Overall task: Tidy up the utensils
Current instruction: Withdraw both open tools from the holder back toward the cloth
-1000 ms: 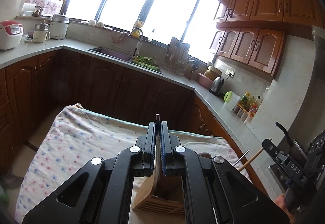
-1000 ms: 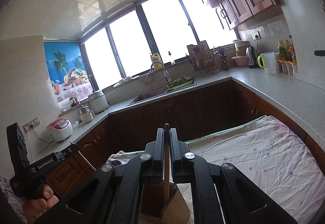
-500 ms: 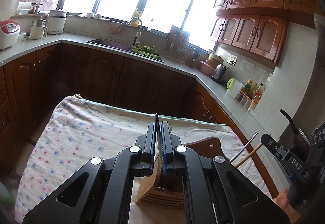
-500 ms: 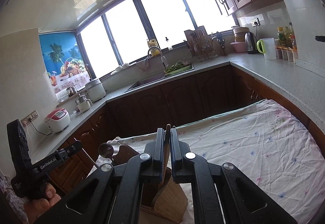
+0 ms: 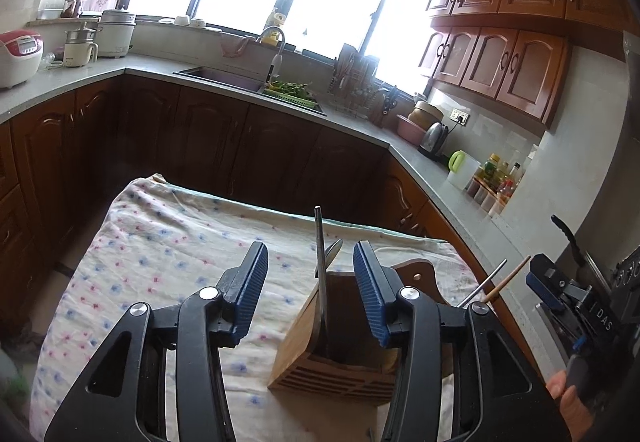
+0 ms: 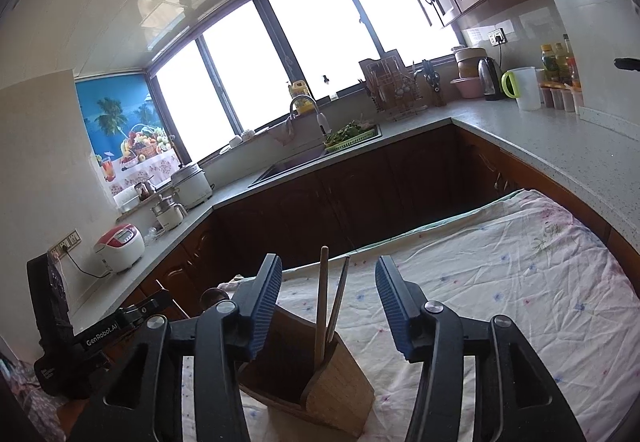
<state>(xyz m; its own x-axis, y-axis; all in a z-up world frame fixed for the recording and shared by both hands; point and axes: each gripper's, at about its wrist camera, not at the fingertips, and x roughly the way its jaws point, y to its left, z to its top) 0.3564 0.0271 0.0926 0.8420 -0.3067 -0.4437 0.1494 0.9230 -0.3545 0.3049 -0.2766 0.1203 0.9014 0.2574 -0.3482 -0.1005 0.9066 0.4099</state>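
A wooden utensil holder [image 5: 338, 358] stands on the flowered cloth [image 5: 160, 254], seen also in the right wrist view [image 6: 320, 382]. In the left wrist view a thin metal utensil [image 5: 320, 274] stands upright in it. My left gripper [image 5: 310, 290] is open around that utensil, not touching it. In the right wrist view a wooden utensil [image 6: 321, 302] and a thin metal one [image 6: 339, 294] stand in the holder. My right gripper [image 6: 326, 298] is open around them, apart from both.
A dark wooden board [image 5: 416, 278] lies behind the holder. Wooden cabinets [image 5: 240, 145] and a grey counter with sink [image 5: 224, 75] wrap around the table. A kettle [image 5: 434, 135], jug [image 5: 464, 169] and bottles [image 5: 496, 177] stand at the right.
Both grippers were shut on utensils held over the holder. Now both have opened and the utensils stand free in the holder. Both cameras tilted down toward the table.
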